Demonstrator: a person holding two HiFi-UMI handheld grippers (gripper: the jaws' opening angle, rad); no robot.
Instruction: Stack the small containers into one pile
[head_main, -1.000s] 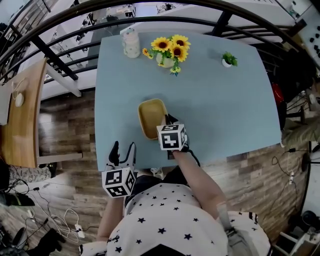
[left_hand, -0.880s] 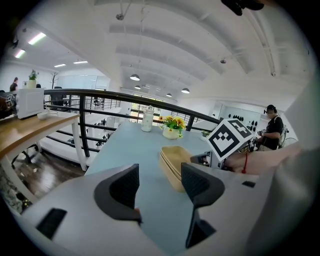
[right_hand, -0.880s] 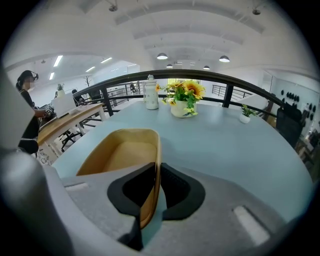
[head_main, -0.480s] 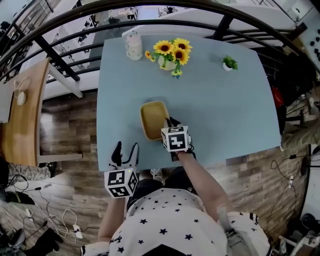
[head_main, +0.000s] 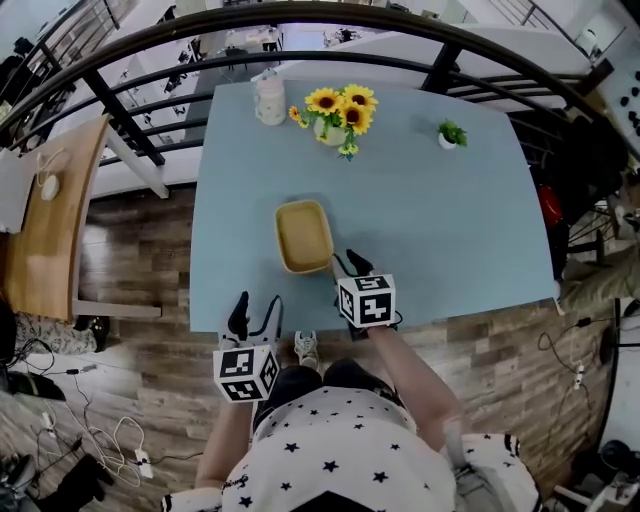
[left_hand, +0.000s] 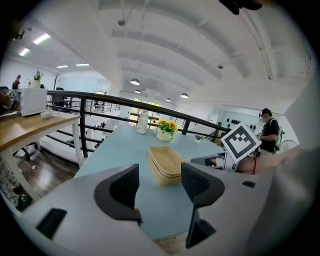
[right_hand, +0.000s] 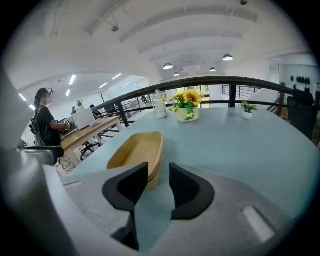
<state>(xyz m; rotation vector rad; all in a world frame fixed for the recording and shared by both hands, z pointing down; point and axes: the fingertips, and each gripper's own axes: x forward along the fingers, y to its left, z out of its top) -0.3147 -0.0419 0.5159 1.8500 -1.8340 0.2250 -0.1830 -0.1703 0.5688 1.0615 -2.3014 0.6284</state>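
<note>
Looking down, we find the yellow containers (head_main: 303, 236) nested into one pile in the middle of the blue table (head_main: 450, 220), so the stacking seems done. Our right gripper (head_main: 350, 268) sits just short of the pile's near end. Its jaws have just been opening and stand parted on nothing, which we read as a release, while our left gripper (head_main: 255, 308) hangs at the table's near edge, jaws spread and empty, out of the way.

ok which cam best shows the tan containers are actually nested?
Left gripper view: it sees the tan containers from the side, so the stacked rims read as separate layers. Head view looks straight down on them, showing one outline only. Right gripper view shows mostly the top one's inside, near end hidden.
</note>
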